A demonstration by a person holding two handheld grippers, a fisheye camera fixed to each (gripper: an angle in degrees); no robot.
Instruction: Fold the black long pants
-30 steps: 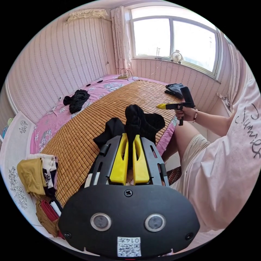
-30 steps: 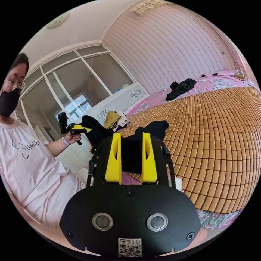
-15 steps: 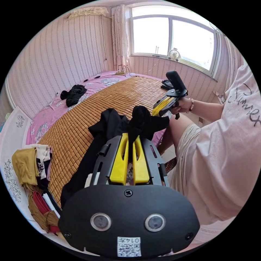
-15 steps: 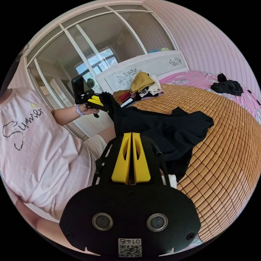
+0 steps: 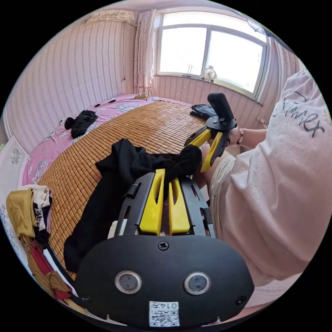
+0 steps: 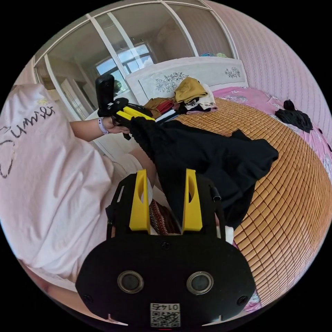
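Left gripper view, one left hand-held gripper [image 5: 166,173] clenched on one black pants [image 5: 114,180], right hand-held gripper [image 6: 165,174] spread wide.

A folded clothes stack [image 6: 188,97] (mustard on top) sits beside the headboard [image 6: 193,72].

Left gripper [image 5: 165,173] clamps black pants [image 5: 114,186] on bamboo mat [image 5: 152,124]; right gripper [image 5: 204,152] spread apart just beside fabric bunch.

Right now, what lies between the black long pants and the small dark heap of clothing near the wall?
In the left gripper view, bare woven bamboo mat and then pink floral sheet separate the black long pants from the small dark heap.
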